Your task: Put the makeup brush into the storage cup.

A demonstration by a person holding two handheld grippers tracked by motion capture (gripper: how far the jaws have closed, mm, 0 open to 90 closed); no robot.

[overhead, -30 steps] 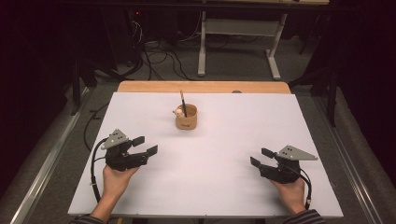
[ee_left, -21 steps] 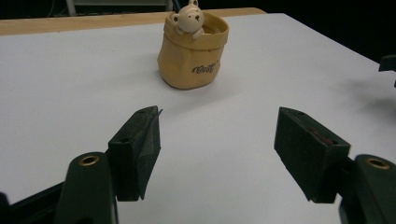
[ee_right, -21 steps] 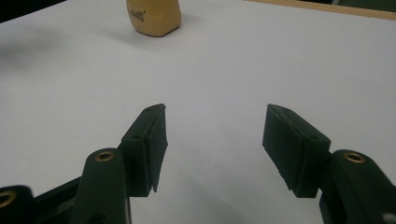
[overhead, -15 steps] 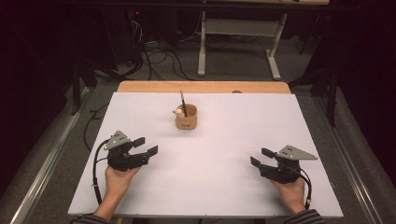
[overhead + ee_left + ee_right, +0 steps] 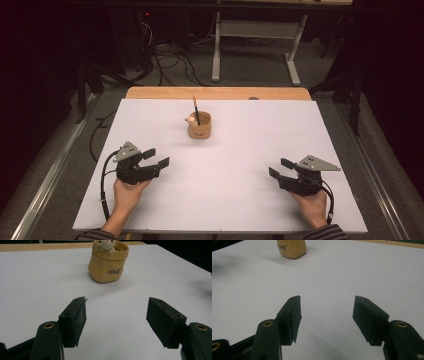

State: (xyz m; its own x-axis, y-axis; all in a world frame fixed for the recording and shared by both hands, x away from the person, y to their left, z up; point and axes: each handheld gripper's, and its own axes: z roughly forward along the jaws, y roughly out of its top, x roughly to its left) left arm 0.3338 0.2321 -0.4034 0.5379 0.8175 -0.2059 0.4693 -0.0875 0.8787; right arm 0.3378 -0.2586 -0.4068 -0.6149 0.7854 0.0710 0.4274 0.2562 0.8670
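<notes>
Left gripper (image 5: 156, 157) and right gripper (image 5: 280, 167) both gape empty; approach pencil (image 5: 196, 110) in tan pouch (image 5: 199, 126) squarely, grip above rim.

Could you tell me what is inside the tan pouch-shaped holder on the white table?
From the holder a dark pencil-like stick rises, and a small cream figure peeks over its rim. The holder's wall hides their lower parts and anything beneath.

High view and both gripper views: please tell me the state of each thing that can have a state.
Left gripper: open, empty, low over the table, apart from the holder.
Right gripper: open, empty, low over the table.
Tan holder: upright, untouched, a small figure at its rim.
Pencil: standing in the holder, leaning slightly.
White table: bare around the grippers.
</notes>
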